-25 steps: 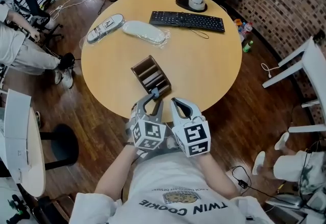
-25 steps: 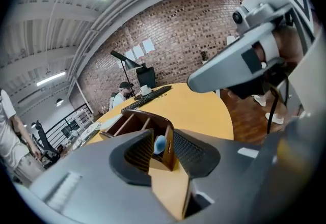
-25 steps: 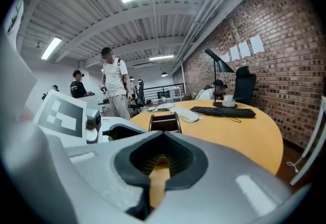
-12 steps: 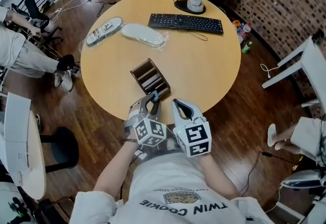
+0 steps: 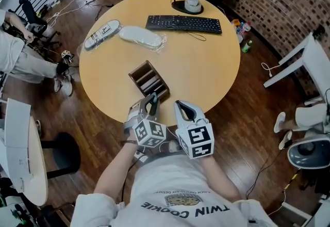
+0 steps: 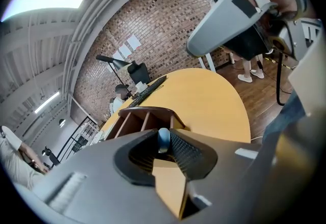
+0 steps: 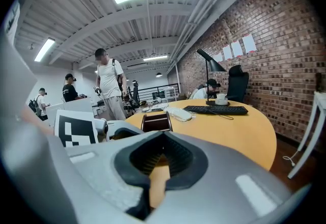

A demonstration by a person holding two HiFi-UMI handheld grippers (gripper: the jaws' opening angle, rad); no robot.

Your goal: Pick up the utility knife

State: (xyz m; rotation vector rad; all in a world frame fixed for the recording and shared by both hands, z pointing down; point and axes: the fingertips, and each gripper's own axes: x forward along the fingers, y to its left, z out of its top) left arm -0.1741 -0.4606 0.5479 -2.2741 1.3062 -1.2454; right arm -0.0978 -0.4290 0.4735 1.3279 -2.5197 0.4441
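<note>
Low in the middle of the head view, the left gripper (image 5: 151,102) is seen closed on the utility knife (image 6: 163,139). Only a rounded blue end of the knife shows, pinched at the very tips of the pads. The jaws have just been closing, with that blue end between them. The knife appears to be stood at the near end of a wooden box (image 5: 149,80), close to the near edge of the desk (image 5: 206,66).

So little of the knife is caught that it may well slip out when lifted, or be twisted between the pads. If it is drawn out at a slant, the box could be dragged or tipped towards the desk's edge, since nothing is holding it down.

The left gripper is pointed forward and downward at the box and rolled a little to one side. Just to its right, the right gripper (image 5: 181,106) is held closed and empty near the desk's edge, aimed less steeply. Farther up the frame, a keyboard (image 5: 183,23) lies well apart from the box.
</note>
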